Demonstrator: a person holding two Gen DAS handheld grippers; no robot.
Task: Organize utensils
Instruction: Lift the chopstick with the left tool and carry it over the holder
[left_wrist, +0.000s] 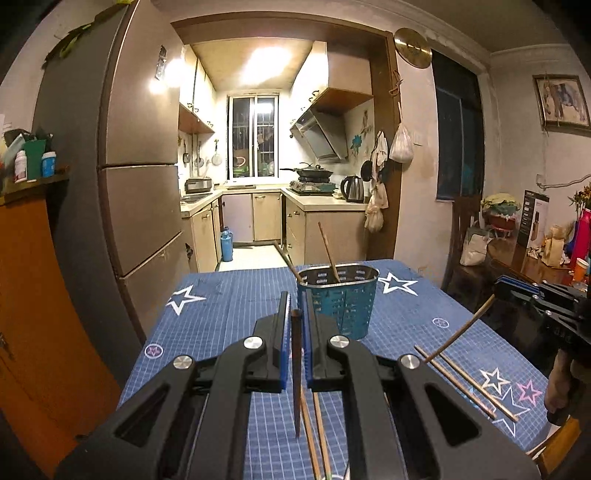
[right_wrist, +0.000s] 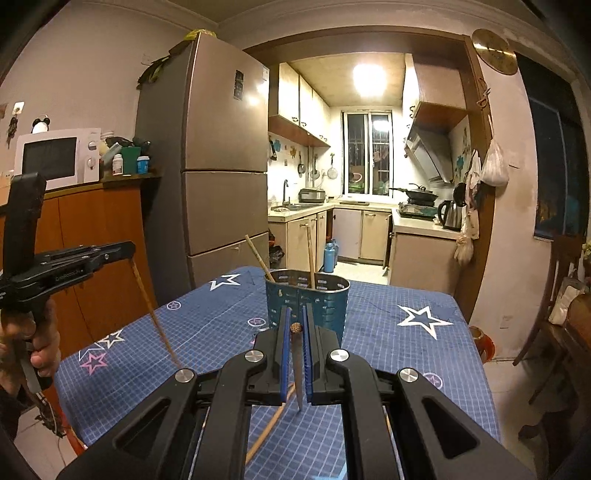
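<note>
Both pairs of jaws are pinched on single chopsticks: the left gripper (left_wrist: 296, 314) clamps a dark chopstick (left_wrist: 296, 373) that hangs point-down between its blue pads, and the right gripper (right_wrist: 295, 326) clamps another chopstick (right_wrist: 297, 373) the same way, its patterned butt end showing at the top. Beneath them more chopsticks lie loose on the table, a pair (left_wrist: 469, 384) near the right edge and others under the left gripper. The table is covered by a blue grid-patterned tablecloth (left_wrist: 229, 314) printed with stars. Farther along it stands a perforated metal utensil holder (right_wrist: 307, 301) with two chopsticks (right_wrist: 311, 256) leaning inside. Beyond the table a tall refrigerator (right_wrist: 225, 155) stands left of a doorway into a lit kitchen, where a kettle (right_wrist: 451, 215) sits on the counter and a window (right_wrist: 366, 153) closes the far wall.
</note>
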